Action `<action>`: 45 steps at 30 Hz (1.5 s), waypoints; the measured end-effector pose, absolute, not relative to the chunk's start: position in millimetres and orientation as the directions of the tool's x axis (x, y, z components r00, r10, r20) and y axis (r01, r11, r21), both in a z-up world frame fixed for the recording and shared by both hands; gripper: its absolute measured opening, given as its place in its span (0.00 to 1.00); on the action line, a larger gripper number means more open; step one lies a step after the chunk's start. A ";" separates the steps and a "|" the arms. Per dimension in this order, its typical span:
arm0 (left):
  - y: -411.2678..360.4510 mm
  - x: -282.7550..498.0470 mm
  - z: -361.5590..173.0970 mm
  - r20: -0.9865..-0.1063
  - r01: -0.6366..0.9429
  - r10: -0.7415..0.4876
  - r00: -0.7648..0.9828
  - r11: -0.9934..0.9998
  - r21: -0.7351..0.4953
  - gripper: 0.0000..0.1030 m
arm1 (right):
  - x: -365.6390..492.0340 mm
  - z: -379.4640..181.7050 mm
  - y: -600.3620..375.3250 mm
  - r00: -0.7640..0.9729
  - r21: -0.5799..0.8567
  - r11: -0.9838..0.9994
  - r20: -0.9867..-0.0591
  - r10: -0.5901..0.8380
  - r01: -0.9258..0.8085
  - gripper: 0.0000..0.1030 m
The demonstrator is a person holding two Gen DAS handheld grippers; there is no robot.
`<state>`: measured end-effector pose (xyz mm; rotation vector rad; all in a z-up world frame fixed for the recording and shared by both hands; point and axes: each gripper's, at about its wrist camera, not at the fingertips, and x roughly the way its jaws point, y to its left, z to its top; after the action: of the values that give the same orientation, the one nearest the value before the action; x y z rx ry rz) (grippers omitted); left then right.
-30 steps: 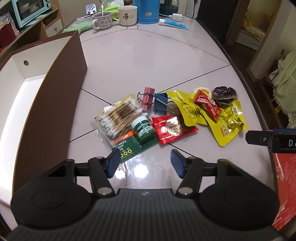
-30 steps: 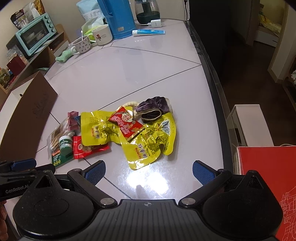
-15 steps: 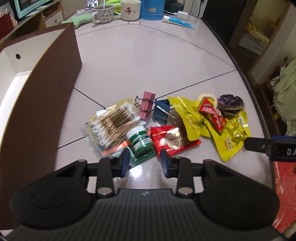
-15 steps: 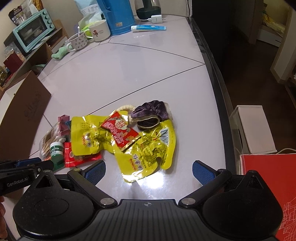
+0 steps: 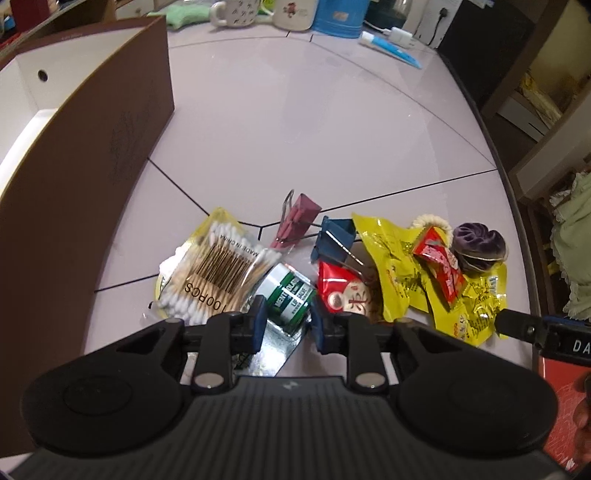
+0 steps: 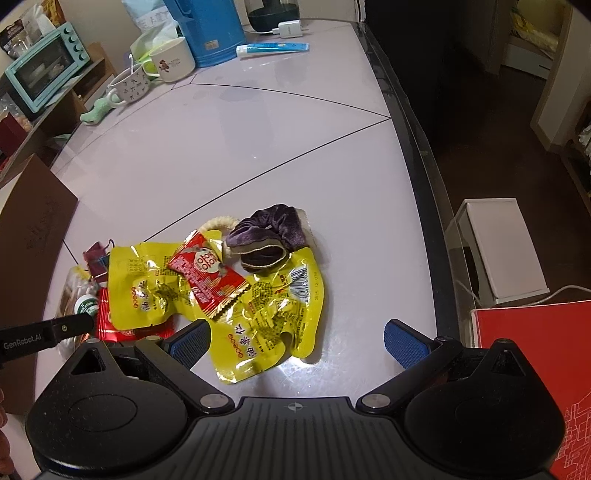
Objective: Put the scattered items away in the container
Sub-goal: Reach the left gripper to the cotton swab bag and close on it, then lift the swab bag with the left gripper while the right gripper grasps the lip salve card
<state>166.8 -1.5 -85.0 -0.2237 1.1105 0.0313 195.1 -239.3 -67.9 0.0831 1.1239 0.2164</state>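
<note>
A pile of small items lies on the pale table. My left gripper [image 5: 286, 325] has its jaws narrowed around the green-and-white lip balm jar [image 5: 290, 293], which sits between the blue pads; contact is unclear. Beside the jar lie a cotton swab pack [image 5: 218, 273], a pink binder clip [image 5: 295, 219], a blue binder clip [image 5: 334, 236] and a red candy packet [image 5: 345, 295]. My right gripper [image 6: 295, 341] is open and empty, low over the yellow snack bags [image 6: 266, 306]. A red packet [image 6: 205, 273] and a purple scrunchie [image 6: 267, 236] lie on them. The brown box [image 5: 85, 155] stands left.
Mugs [image 6: 173, 59], a blue jug [image 6: 207, 29] and a toothpaste tube [image 6: 273, 48] stand at the table's far end. A red book [image 6: 532, 354] lies at the near right. The table edge [image 6: 417, 155] runs along the right, with a white stool [image 6: 498, 247] beyond it.
My left gripper moved forward and down to the lip balm jar and its jaws narrowed around it. My right gripper moved forward over the yellow bags and stayed open.
</note>
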 end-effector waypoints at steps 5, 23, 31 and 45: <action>5.8 172.4 -93.9 -0.901 -0.189 -0.095 0.423 0.963 -0.190 0.30 | 200.0 -70.0 -239.1 0.412 0.174 0.976 -0.886 0.213 -0.131 1.00; 15.3 149.9 -55.5 -0.891 0.128 0.002 0.453 0.990 0.067 0.33 | 198.9 -66.9 -237.4 0.421 0.175 0.973 -0.879 0.222 -0.148 1.00; 8.4 176.0 -77.7 -0.924 0.329 0.048 0.379 0.926 0.183 0.40 | 196.0 -66.7 -233.9 0.418 0.186 0.972 -0.878 0.231 -0.146 1.00; 22.3 179.1 -87.7 -0.926 0.280 0.029 0.375 0.949 0.143 0.10 | 190.0 -65.1 -239.6 0.419 0.173 0.978 -0.884 0.206 -0.116 1.00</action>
<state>179.1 22.3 -87.7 0.2977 1.1800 -0.1635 190.0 -239.6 -65.1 0.0896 1.1211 0.2016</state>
